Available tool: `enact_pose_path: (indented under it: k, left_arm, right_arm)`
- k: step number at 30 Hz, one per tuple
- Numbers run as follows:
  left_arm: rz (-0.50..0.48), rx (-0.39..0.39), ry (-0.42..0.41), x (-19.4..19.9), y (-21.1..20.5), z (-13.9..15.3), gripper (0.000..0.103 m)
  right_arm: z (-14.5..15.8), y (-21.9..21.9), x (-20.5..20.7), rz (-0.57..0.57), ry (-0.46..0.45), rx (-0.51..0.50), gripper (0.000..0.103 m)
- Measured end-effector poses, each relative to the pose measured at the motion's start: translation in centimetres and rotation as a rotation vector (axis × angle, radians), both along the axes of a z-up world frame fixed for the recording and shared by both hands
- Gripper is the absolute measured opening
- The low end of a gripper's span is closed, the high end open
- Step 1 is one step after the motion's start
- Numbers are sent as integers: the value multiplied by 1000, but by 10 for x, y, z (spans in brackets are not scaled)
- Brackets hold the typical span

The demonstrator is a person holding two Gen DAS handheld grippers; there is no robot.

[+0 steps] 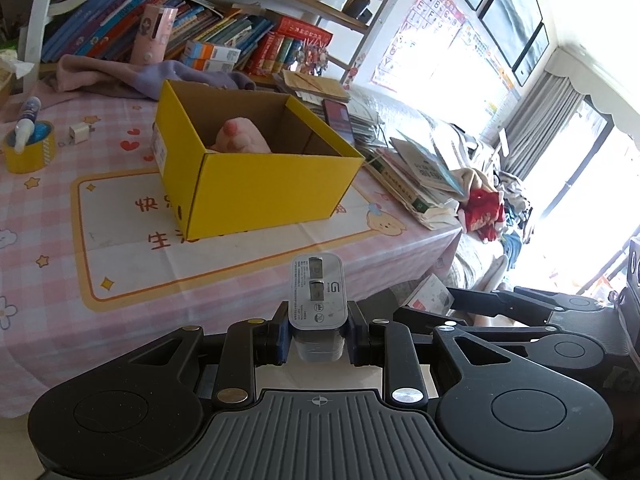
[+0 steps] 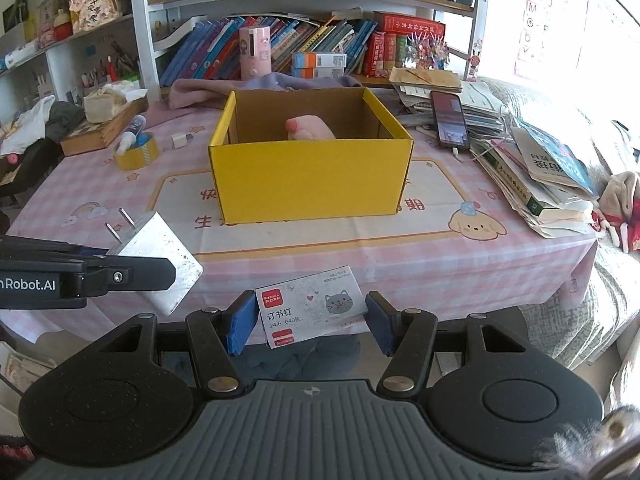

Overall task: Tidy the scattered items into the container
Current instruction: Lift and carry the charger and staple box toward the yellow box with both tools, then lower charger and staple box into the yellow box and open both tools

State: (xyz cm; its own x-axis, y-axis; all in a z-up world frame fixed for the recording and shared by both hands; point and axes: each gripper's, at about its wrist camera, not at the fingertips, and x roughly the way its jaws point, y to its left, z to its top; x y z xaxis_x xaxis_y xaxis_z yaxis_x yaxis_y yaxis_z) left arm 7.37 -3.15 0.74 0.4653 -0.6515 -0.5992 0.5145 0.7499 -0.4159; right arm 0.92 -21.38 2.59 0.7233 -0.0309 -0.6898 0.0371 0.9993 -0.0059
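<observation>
An open yellow cardboard box (image 2: pixel 312 178) stands mid-table on the pink cloth, and a pink soft toy (image 2: pixel 310 128) lies inside it. My right gripper (image 2: pixel 311 322) hovers at the table's near edge, its blue pads (image 2: pixel 242 322) shut on the ends of a small staples box (image 2: pixel 310 306) with a cat drawing. My left gripper (image 1: pixel 318 332) is shut on a white charger plug (image 1: pixel 318 294), also short of the yellow box (image 1: pixel 248 160). In the right wrist view that charger (image 2: pixel 160 258) hangs at the left, prongs pointing up.
A yellow tape roll (image 2: pixel 136 154) with a glue bottle in it and a small white adapter (image 2: pixel 179 140) lie at the back left. A phone (image 2: pixel 450 120) and leaning book piles (image 2: pixel 540 184) crowd the right side. Purple cloth (image 2: pixel 260 84) and a bookshelf lie behind the box.
</observation>
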Motion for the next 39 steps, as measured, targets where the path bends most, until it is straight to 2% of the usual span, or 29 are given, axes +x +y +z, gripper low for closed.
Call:
enact_pose_path:
  k: [9,19,30,39]
  left_arm:
    - [-14,4,-36,12,-12,9,25]
    - [-4,-10,-92,39,-25,20,25]
    - [24,9,-167,86,-52,38,25]
    - [103,47,-162,124,-76,41,25]
  right_arm:
    - [5,-12,13,-11,-17,10,56]
    - [10,-26,47,7,-47,12,56]
    - [24,-50,109,81,-95,7,57]
    - [32,-78,165,168,-110,32,57]
